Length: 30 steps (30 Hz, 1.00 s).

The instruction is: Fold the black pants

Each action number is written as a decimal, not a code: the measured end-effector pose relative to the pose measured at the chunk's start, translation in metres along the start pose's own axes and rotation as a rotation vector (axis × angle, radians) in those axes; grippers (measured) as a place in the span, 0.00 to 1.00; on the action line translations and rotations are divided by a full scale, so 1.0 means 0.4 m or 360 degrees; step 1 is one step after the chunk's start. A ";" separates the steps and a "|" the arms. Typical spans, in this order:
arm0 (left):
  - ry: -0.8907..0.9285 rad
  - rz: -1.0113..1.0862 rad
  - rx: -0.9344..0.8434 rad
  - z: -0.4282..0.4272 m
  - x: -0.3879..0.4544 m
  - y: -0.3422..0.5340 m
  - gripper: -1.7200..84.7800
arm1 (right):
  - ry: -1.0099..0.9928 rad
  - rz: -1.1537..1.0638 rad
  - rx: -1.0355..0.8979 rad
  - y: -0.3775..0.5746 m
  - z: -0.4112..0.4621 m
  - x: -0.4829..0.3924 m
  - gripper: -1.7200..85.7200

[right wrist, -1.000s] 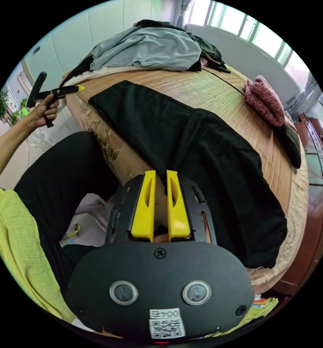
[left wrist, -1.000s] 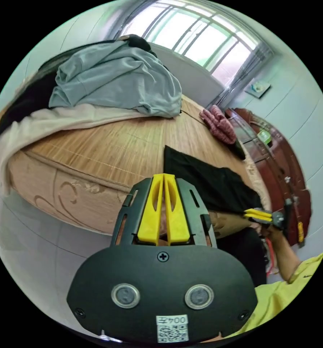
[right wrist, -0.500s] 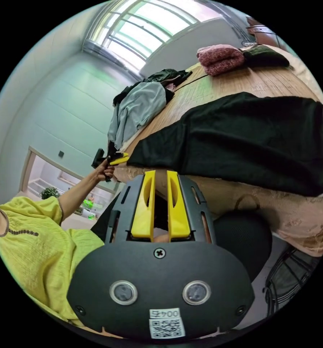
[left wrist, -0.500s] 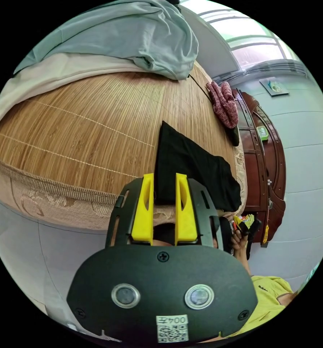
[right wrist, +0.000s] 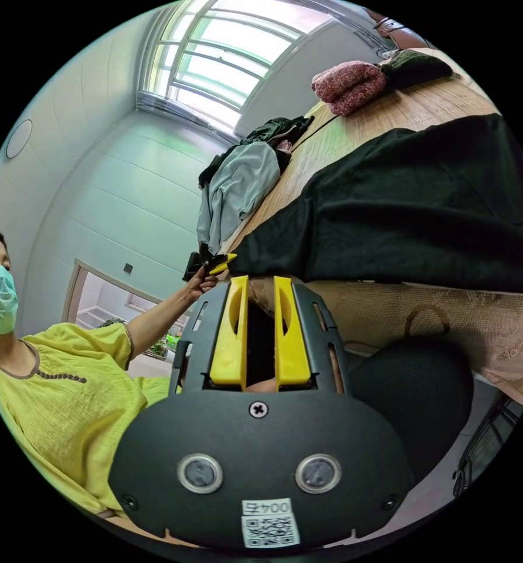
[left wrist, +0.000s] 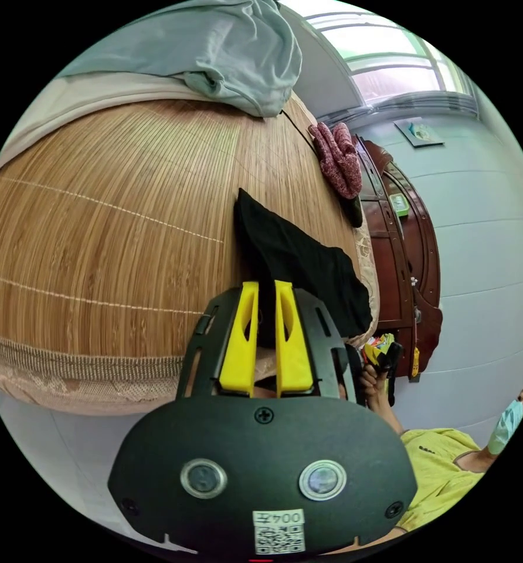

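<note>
One pair of black pants lies flat along the near edge of the bamboo mat. The left gripper, jaws slightly apart, straddles the pants' end at the mat's edge; whether both jaws press the cloth I cannot tell. The right gripper hangs below the edge, jaws parted and empty.

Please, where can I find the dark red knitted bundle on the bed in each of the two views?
Left gripper view: the dark red knitted bundle lies upper right of centre, at the mat's far edge near the wooden cabinet.
Right gripper view: the bundle lies near the top, right of centre, beyond the black pants.
Shared landmark: the black pants, between the camera and the bundle in both.
</note>
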<state>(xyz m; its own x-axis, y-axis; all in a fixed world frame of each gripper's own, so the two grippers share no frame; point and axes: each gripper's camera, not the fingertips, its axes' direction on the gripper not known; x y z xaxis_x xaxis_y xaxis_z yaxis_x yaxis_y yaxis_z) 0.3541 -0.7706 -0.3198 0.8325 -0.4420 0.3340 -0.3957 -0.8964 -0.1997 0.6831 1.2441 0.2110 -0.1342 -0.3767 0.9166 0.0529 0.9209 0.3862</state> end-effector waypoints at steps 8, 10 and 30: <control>-0.0260 0.0049 0.0114 -0.081 0.013 0.001 0.05 | -0.0070 0.0057 -0.0073 -0.082 -0.116 -0.031 0.15; -0.0302 0.0053 0.0103 -0.095 0.010 -0.003 0.04 | 0.0025 0.0046 -0.0116 -0.109 -0.140 -0.052 0.14; -0.0718 0.0600 0.0171 0.138 0.470 0.183 0.03 | 0.0504 0.0165 0.0322 -0.278 -0.562 -0.137 0.11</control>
<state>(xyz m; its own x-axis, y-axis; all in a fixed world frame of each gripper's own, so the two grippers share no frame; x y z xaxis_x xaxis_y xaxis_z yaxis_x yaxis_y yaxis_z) 0.5031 -0.9175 -0.3227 0.7341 -0.6496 -0.1979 -0.6740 -0.6616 -0.3286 0.9072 1.1396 0.1413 0.1756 -0.2636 0.9485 -0.1506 0.9450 0.2905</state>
